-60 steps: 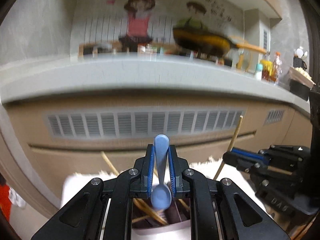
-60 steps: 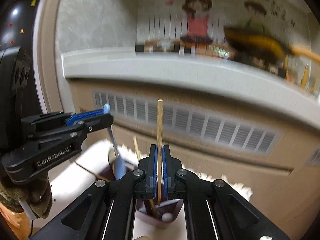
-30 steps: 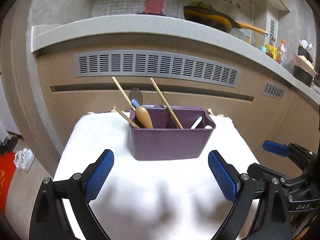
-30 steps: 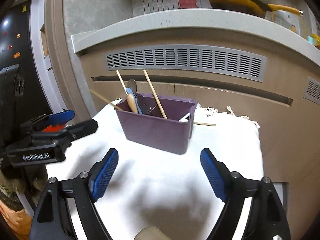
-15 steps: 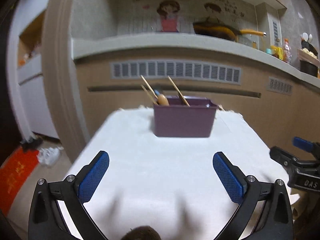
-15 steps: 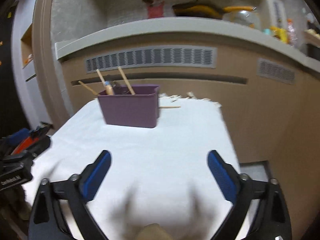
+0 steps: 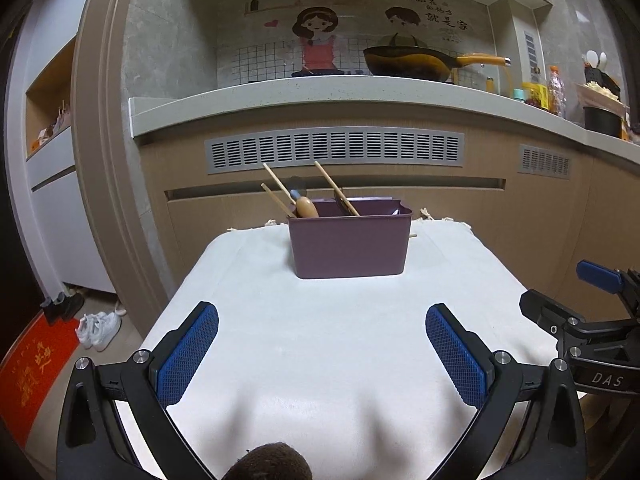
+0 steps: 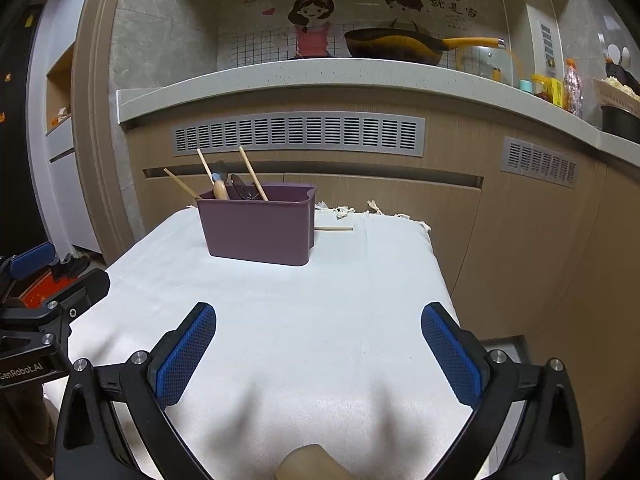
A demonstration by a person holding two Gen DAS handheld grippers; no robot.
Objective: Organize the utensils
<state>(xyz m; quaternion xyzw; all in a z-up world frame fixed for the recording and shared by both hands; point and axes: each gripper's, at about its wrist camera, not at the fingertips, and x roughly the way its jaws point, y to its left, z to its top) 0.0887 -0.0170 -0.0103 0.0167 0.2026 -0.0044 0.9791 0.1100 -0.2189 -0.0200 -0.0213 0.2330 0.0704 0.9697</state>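
A purple utensil bin (image 7: 348, 244) stands at the far end of the white-clothed table (image 7: 320, 340); it also shows in the right wrist view (image 8: 258, 228). Wooden chopsticks (image 7: 334, 188), a wooden-handled utensil (image 7: 306, 207) and a blue spoon stand in it. One chopstick (image 8: 334, 229) lies on the cloth behind the bin's right side. My left gripper (image 7: 322, 352) is open and empty over the near part of the table. My right gripper (image 8: 318, 352) is open and empty too, to the right of the left one.
A kitchen counter (image 7: 360, 92) with a yellow pan (image 7: 412, 62) runs behind the table. Bottles and jars (image 7: 548, 92) stand at its right. Shoes (image 7: 100, 328) and a red mat (image 7: 32, 372) lie on the floor at the left.
Both grippers let go of the blue spoon and the chopstick at the bin, opened wide and pulled back toward the near edge. The bin now looks farther away.
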